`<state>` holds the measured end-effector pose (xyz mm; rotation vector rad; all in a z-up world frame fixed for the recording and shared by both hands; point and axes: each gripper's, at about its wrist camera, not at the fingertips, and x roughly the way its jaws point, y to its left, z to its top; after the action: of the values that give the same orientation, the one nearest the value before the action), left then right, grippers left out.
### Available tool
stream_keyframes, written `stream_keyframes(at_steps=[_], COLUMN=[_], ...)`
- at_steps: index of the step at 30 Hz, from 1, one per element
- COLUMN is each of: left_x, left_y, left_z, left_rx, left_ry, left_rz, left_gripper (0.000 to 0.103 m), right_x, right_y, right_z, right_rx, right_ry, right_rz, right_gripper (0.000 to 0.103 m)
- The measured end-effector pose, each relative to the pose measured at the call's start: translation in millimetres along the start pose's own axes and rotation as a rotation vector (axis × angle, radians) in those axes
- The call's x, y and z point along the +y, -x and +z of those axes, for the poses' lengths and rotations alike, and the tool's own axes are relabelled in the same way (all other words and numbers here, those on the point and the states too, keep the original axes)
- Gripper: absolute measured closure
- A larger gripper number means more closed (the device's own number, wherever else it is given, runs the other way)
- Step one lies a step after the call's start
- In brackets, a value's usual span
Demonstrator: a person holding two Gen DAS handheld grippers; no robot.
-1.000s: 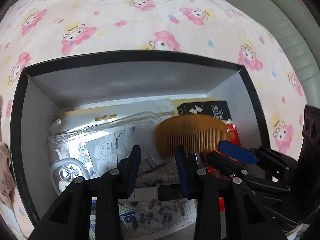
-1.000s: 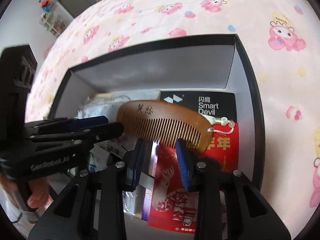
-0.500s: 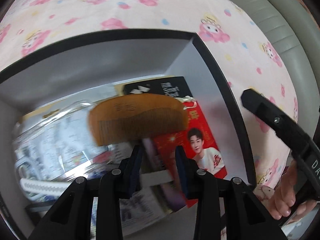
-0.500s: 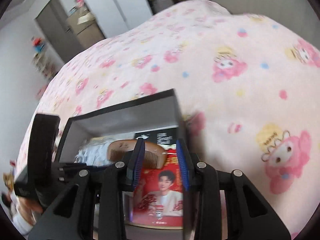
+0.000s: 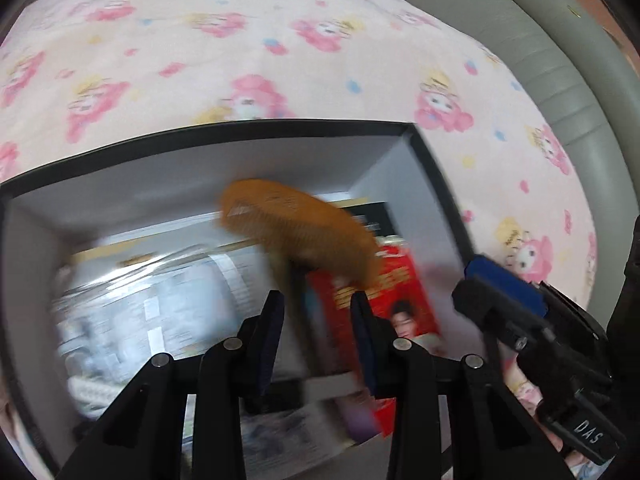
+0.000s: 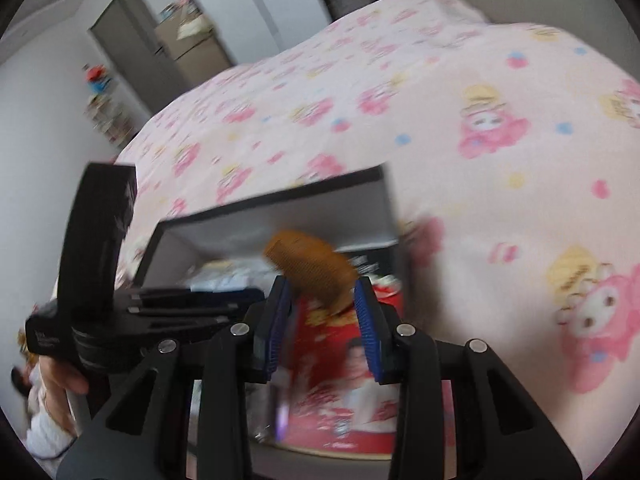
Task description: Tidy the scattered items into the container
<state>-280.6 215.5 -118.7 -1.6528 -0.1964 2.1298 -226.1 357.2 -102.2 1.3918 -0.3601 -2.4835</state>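
Above the black box (image 5: 404,130), both grippers' fingers stand apart, gripping nothing (right gripper (image 6: 322,322) widening); left gripper (image 5: 318,332) hovers, blurred wooden comb (image 5: 296,228) at twelve o'clock.

Pink cartoon-print bedsheet (image 6: 460,128) — grey padded headboard (image 5: 560,60) beside it; grey door (image 6: 120,40), cluttered shelf (image 6: 106,116).

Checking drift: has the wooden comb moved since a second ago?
Yes. In the right wrist view the wooden comb has tipped from flat across the box to slanting.
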Motion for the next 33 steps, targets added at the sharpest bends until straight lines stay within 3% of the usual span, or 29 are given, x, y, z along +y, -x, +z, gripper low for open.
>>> stream_keyframes(at_steps=[4,8,10,18,33], left_x=[21.1,34.3,35.8,40.3,49.9], left_y=[7.6,8.2,11.3,14.2,14.9], left_z=[-10.3,-13.9,-14.3,-8.5,-5.3], left_rx=[0.003,-0.009,-0.018,-0.022,-0.049], left_ry=[0.043,0.072,0.068,0.064,0.099], left_rz=[0.012,-0.026,-0.038,-0.058,-0.103], left_gripper=[0.073,0.073,0.073,0.073,0.073], right_x=[17.8,8.6,5.7,-4.7,9.7], right_y=[-36.8,-71.6,-79.5,-94.1,-98.2], right_z=[1.0,-4.1,-5.9,10.5,25.5], right_rx=[0.147,0.294,0.322,0.332,0.248], right_ry=[0.043,-0.049,-0.061,-0.135,0.042], right_rz=[0.046,0.112,0.106,0.119,-0.114], right_gripper=[0.068,0.068,0.068,0.069,0.069])
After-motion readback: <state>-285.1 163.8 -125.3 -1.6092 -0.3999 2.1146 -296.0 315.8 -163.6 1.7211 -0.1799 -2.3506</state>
